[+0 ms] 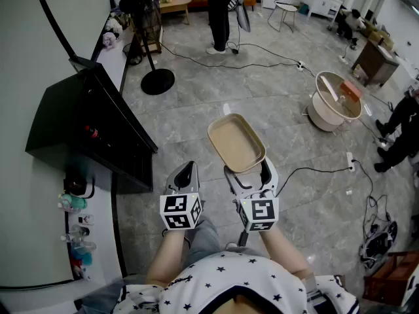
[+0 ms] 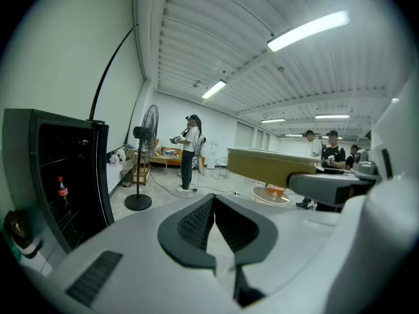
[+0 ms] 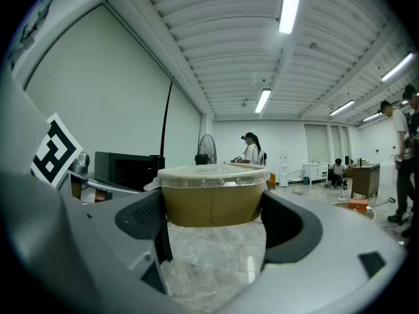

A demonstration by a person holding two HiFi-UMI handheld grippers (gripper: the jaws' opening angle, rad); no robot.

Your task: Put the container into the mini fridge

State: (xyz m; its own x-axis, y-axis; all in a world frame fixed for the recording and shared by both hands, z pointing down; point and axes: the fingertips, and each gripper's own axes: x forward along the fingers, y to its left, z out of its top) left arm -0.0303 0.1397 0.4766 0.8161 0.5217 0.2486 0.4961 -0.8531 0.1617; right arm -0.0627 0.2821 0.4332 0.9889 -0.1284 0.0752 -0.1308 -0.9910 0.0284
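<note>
At the bottom centre of the head view, the left gripper has its jaws closed together with nothing in them. Just right of it, the right gripper has its jaws spread wide and clamped on the sides of the container, a tan lidded tub held level in the air above the floor. Farther off, at the left edge of the frame, the black fridge stands against the wall, well apart from the tub. A bottle shows inside it, but I cannot tell whether its door is open. The step in hand looks like the carry. Next, the tub probably has to swing left toward the fridge front, with the free left gripper available for the door if needed.
</note>
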